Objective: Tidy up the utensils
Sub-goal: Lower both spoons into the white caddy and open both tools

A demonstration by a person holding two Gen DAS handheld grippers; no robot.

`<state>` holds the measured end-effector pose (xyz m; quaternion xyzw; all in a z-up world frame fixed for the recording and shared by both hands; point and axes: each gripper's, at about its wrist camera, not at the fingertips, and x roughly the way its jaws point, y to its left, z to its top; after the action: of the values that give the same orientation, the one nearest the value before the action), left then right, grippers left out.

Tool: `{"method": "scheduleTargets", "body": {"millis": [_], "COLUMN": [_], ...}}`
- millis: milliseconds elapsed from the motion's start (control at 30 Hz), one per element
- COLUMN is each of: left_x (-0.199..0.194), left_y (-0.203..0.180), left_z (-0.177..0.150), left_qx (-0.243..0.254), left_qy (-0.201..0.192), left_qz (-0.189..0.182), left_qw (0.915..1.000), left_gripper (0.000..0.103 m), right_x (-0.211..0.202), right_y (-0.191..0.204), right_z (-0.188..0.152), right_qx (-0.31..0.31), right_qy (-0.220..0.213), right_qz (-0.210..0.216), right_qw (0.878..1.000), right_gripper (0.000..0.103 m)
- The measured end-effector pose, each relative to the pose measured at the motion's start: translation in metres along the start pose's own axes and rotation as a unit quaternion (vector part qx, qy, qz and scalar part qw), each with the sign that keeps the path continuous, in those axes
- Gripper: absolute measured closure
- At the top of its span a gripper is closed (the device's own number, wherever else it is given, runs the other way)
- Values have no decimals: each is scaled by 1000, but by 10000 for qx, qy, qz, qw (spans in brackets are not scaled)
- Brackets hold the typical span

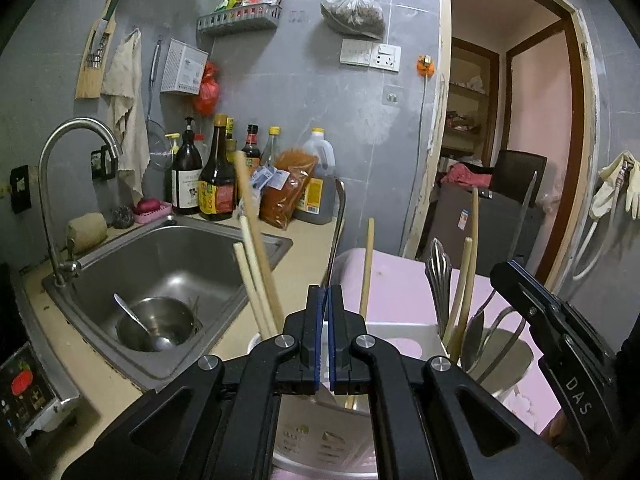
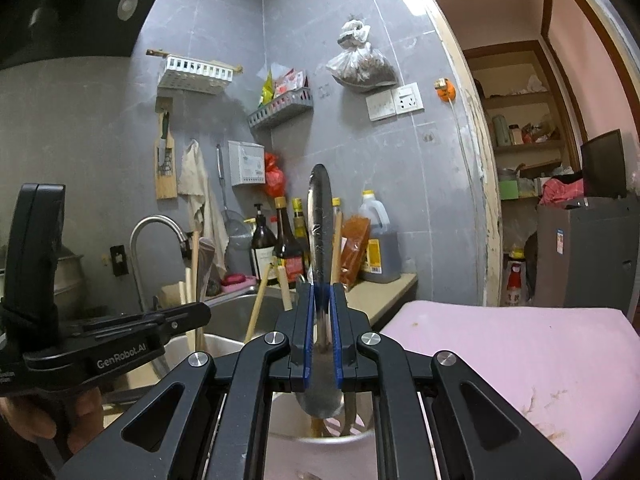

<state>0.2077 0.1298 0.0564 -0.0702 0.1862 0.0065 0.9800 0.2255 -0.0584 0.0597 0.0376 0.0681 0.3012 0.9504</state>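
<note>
My left gripper (image 1: 327,300) is shut on a thin metal utensil handle (image 1: 339,216) that rises from a perforated steel holder (image 1: 320,440) below it. Wooden chopsticks (image 1: 256,240) stand in that holder. My right gripper (image 2: 322,300) is shut on a steel spoon (image 2: 320,216), handle up, its bowl low over a second steel cup (image 2: 320,444). In the left wrist view the right gripper (image 1: 516,276) sits over that cup (image 1: 500,356), which holds chopsticks and spoons (image 1: 440,276). The left gripper (image 2: 200,312) shows at the left of the right wrist view.
A steel sink (image 1: 168,264) holds a bowl and a spoon (image 1: 136,320) under a curved tap (image 1: 76,128). Sauce bottles (image 1: 216,176) and an oil jug (image 1: 320,184) line the wall. A pink mat (image 2: 520,352) covers the counter at the right. A doorway (image 1: 512,120) opens behind.
</note>
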Motion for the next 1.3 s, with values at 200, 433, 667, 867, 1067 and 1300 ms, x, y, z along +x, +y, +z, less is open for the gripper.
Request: {"method": "scheduleTargets", "body": {"millis": [200,433,667,867,1067,1300], "left_x": [0,-2,-6,-11,-19,-31], "left_y": [1,4,7,7,3,-6], "left_z": [-4,-4,0,3,7,11], "left_qx": [-122,-312,-486,-529,-593,-511], "left_qy": [108,202,178,103,-43,-257], "left_qz": [-173,-388,-457,-518,-554,-502], "left_qw": [9997,9986,9976,9972,9967,9971], "left_gripper": [102,99,97,87,74,51], "right_x": [-1,-4,-4,-10,-19,-36], "right_y": [-2,-1,-2,-8,-12,-24], "right_z": [-3,-4,-4,-1,6,15], "right_qx": [10,-86,-71,67,91,234], "right_qy": [80,132,229,147,79,109], "right_qz": [-48,-122,-188,-170,-344,-765], "right_qw": [10000,9998,9995,9997,9993,9967], "right_gripper": [97,96,91,81,75,52]}}
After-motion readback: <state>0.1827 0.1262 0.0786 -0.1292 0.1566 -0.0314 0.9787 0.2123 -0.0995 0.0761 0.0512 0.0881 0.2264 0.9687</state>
